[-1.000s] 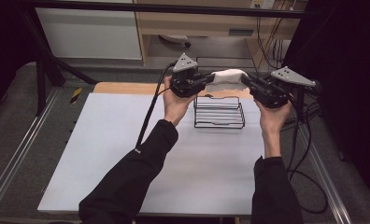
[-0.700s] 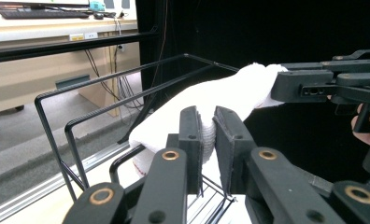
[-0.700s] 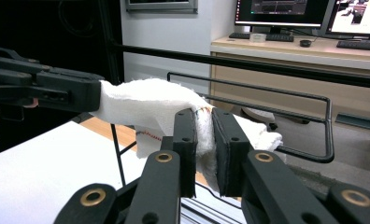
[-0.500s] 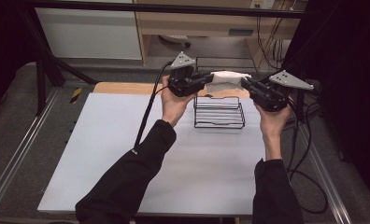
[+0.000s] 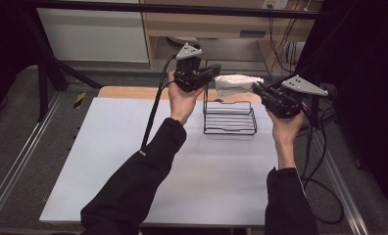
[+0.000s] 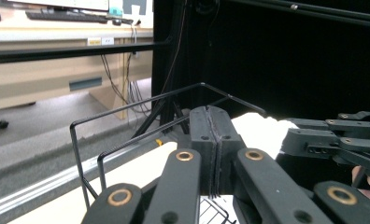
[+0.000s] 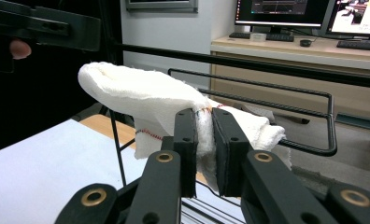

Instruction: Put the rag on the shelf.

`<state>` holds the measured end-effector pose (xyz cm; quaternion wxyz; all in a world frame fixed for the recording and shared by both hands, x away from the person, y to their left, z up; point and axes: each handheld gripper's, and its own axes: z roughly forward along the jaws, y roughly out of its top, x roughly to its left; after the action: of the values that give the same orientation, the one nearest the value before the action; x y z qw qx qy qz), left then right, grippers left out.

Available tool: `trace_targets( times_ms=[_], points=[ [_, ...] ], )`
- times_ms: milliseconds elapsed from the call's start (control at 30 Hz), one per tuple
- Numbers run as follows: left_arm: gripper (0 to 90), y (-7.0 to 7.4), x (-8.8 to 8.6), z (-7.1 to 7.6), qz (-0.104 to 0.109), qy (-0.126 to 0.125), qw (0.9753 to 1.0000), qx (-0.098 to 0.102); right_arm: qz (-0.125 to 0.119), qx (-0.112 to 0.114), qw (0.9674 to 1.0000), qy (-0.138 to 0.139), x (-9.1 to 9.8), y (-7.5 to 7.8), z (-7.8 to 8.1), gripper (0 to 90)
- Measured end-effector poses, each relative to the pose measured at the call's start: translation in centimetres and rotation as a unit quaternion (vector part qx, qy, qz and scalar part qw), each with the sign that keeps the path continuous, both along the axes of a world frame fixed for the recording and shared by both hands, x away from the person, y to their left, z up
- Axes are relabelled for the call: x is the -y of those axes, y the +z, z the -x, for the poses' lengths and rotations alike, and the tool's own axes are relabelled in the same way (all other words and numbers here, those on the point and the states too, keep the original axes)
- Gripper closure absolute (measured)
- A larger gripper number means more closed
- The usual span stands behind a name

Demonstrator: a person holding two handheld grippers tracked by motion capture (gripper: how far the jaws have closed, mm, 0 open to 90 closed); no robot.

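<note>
My right tongs (image 7: 204, 126) pinch the near edge of the white cloth (image 7: 145, 100), which I hold up in the air over the far rim of the black wire rack (image 5: 230, 117), toward twelve o'clock on the counter (image 5: 109, 161). My left tongs (image 6: 213, 135) have just been closing and their jaws now meet flat with nothing visible between them, the cloth lying just beyond their tips toward two o'clock. In the high view, the left tongs sit at the cloth's nine o'clock end and the right at its three o'clock end.

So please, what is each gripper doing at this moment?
Left gripper: jaws closed, just finished closing; whether they pinch the white towel cannot be told.
Right gripper: closed on the towel.
</note>
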<state>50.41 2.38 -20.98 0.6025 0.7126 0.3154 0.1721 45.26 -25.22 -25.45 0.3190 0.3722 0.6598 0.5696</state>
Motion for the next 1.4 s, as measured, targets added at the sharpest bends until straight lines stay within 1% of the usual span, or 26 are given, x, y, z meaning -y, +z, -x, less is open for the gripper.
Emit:
trace_targets(
  times_ms=[100, 167, 233, 300, 367, 467, 633, 800, 867, 900, 1033, 1167, 1267, 1400],
  points=[
    [89.3, -0.2, 0.6, -0.5, -0.016, 0.004, 0.9998, -0.008, 0.0, 0.0, 1.0, 0.0, 0.0, -0.2, 0.0, 80.7],
    [89.3, -0.5, 0.9, -0.7, -0.02, 0.003, 0.9997, -0.017, 0.0, 0.0, 1.0, 0.002, 0.1, -0.3, 0.0, 80.6],
    [89.3, -0.8, 1.2, -0.7, -0.022, -0.005, 0.9995, -0.022, -0.002, -0.001, 1.0, 0.002, 0.1, -0.4, 0.1, 80.5],
    [89.3, -1.1, 1.3, -0.5, -0.025, -0.012, 0.9994, -0.022, -0.001, -0.001, 1.0, 0.003, 0.1, -0.4, 0.1, 80.2],
    [89.3, -1.4, 1.3, -0.3, -0.027, -0.018, 0.9992, -0.026, 0.0, -0.002, 1.0, 0.004, 0.2, -0.4, 0.1, 79.7],
    [89.3, -1.9, 1.3, -0.2, -0.038, -0.022, 0.9986, -0.028, -0.002, -0.005, 1.0, 0.007, 0.2, -0.4, 0.2, 77.7],
    [89.3, -2.7, 1.3, -0.1, -0.042, -0.027, 0.9983, -0.03, 0.001, -0.009, 0.9999, 0.011, 0.2, -0.4, 0.3, 74.3],
    [89.4, -3.1, 1.3, -0.1, -0.046, -0.028, 0.9981, -0.031, 0.007, -0.01, 0.9998, 0.015, 0.1, -0.2, 0.6, 69.6],
    [89.4, -3.2, 1.4, -0.1, -0.048, -0.027, 0.998, -0.03, 0.012, -0.01, 0.9997, 0.017, 0.1, -0.1, 0.7, 65.4],
    [89.4, -3.2, 1.4, -0.1, -0.051, -0.027, 0.9979, -0.03, 0.01, -0.009, 0.9997, 0.019, 0.1, -0.1, 0.8, 63.6],
    [89.6, -3.6, 1.5, -0.3, -0.06, -0.025, 0.9974, -0.032, 0.008, -0.005, 0.9997, 0.023, 0.1, 0.2, 1.2, 64.4],
    [89.6, -4.2, 1.7, -0.4, -0.065, -0.026, 0.997, -0.034, 0.005, -0.011, 0.9996, 0.024, -0.1, 0.5, 0.9, 72.7],
    [89.6, -4.4, 1.6, -0.4, -0.064, -0.026, 0.997, -0.033, 0.012, -0.024, 0.9994, 0.022, -0.5, 0.2, 0.4, 80.5],
    [89.5, -4.5, 1.6, -0.3, -0.07, -0.027, 0.9967, -0.031, 0.009, -0.047, 0.9987, 0.017, -0.9, -0.8, -0.5, 86.5]
  ],
)
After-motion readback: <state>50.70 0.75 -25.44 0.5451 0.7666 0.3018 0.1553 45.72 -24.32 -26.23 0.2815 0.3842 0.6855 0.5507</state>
